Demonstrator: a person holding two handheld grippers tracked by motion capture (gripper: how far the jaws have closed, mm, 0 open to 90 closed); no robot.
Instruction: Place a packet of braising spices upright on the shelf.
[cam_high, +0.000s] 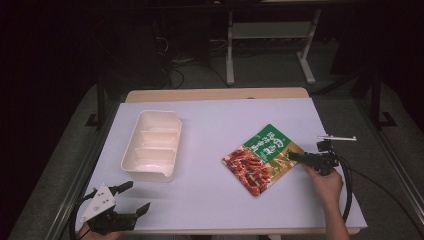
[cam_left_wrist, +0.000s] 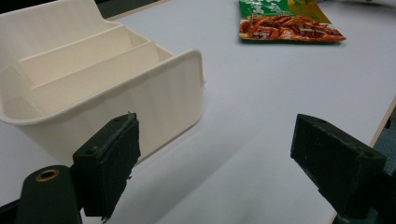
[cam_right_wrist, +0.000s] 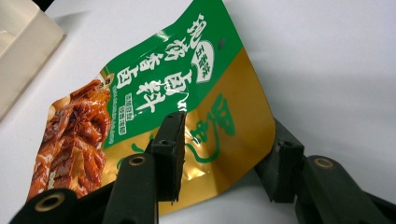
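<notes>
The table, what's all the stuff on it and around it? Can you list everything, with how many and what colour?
Box: one, cream, three compartments, all bare, on the left of the sheet.
Packet: one, green, gold and red, with a picture of meat, on the right of the sheet; its gold corner lifts off the sheet.
Sheet: one, white, covering the table.
Table: one, light wood, edge showing at the far side.
Frame: one, white metal legs, on the floor behind the table.
Left tongs: one, black with a grey plate, near left corner, open, near the box.
Right tongs: one, black, right side, one jaw over and one under the packet's gold corner.
</notes>
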